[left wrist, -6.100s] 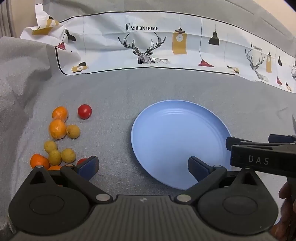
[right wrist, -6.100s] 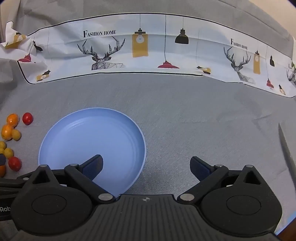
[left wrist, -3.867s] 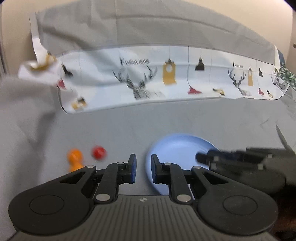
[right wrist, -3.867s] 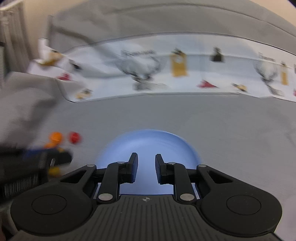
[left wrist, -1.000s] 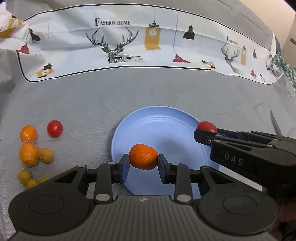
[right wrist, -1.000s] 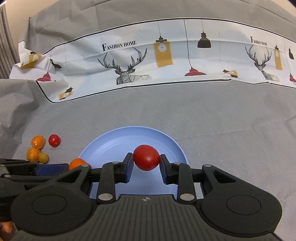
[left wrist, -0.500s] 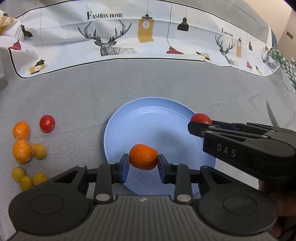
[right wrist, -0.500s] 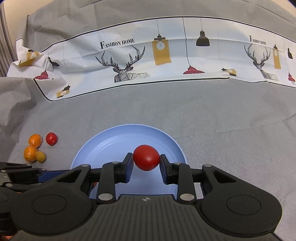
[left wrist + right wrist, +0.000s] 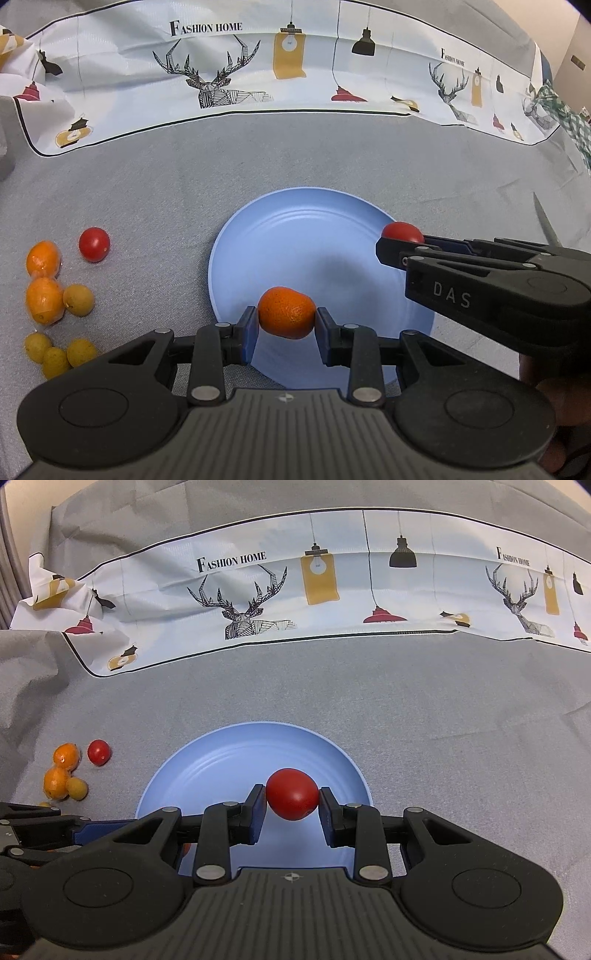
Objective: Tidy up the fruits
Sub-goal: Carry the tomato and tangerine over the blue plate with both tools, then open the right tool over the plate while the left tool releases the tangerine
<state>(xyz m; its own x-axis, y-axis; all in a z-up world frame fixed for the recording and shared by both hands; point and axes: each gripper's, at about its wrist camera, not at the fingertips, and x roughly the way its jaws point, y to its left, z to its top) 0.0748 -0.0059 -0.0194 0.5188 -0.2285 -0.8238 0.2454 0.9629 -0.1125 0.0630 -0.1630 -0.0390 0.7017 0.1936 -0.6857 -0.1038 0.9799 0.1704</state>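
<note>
Carried in over the blue plate [image 9: 236, 236] from the fruit pile lying on the cloth to its left, the left gripper [image 9: 286, 321] clamps an orange [image 9: 287, 312] and the right gripper [image 9: 291, 799] a tomato [image 9: 291, 794], both poised for release.

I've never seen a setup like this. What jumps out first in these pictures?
Two black grippers each pinch a small fruit over a blue plate on grey cloth: the left gripper clamps an orange fruit, the right gripper a red tomato. To the plate's left, loose fruit lies scattered on the cloth. Behind runs a white banner printed with deer and lamps.
</note>
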